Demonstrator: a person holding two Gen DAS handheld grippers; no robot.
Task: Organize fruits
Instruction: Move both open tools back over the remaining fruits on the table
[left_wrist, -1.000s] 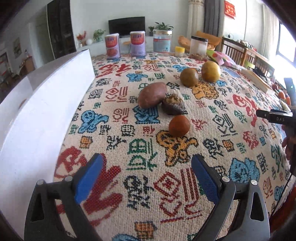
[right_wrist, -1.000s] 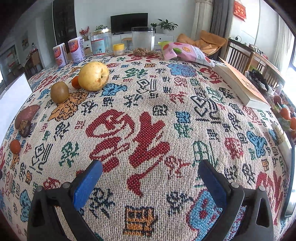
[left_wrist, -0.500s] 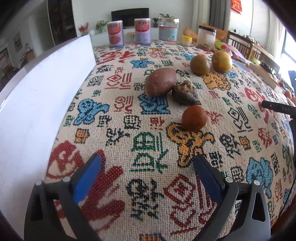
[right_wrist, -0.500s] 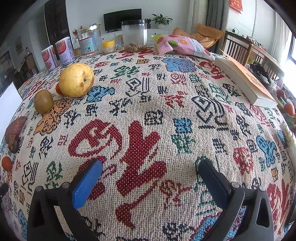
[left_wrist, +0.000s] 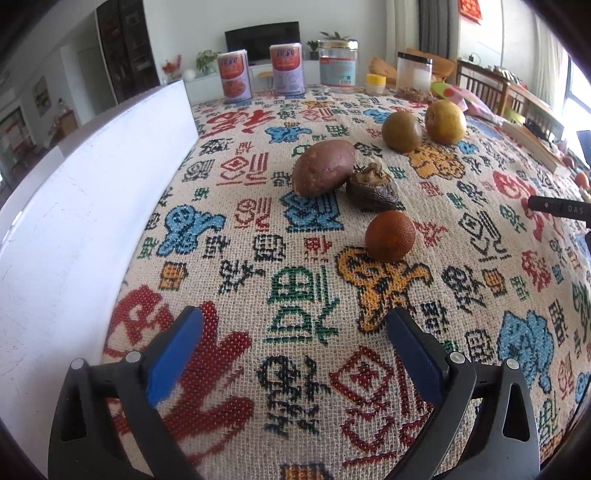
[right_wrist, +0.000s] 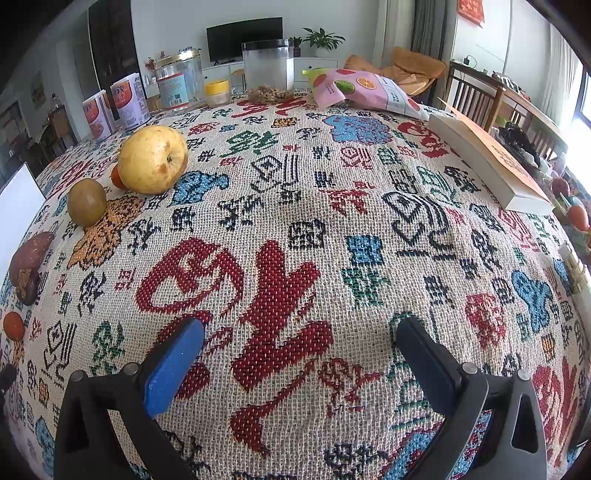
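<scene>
Jaws of both grippers stand wide apart and hold nothing: left gripper (left_wrist: 293, 354) low over the cloth, right gripper (right_wrist: 301, 356) the same, off to the side of the fruit.

Risks, biggest first:
- White box (left_wrist: 74, 221) lies along the left desk edge; its wall is high, so fruit carried low may knock it.
- Pear (right_wrist: 153, 158) is big and round; jaws may not span it well, and it can roll toward the desk edge.
- Brown tuber (left_wrist: 323, 166) touches a dark split fruit (left_wrist: 373, 188); closing on one likely shoves the other.
- Kiwi (left_wrist: 401, 131) sits just beside the pear; tight gap for a jaw.
- Small orange (left_wrist: 390, 236), nearest the left gripper and slightly right of its centre line, may squirt out.

Surface: coarse woven cloth (right_wrist: 295, 229), rumpled, some grip. Room: jars, tins, a book, a snack bag at the far side; TV and chairs behind.
</scene>
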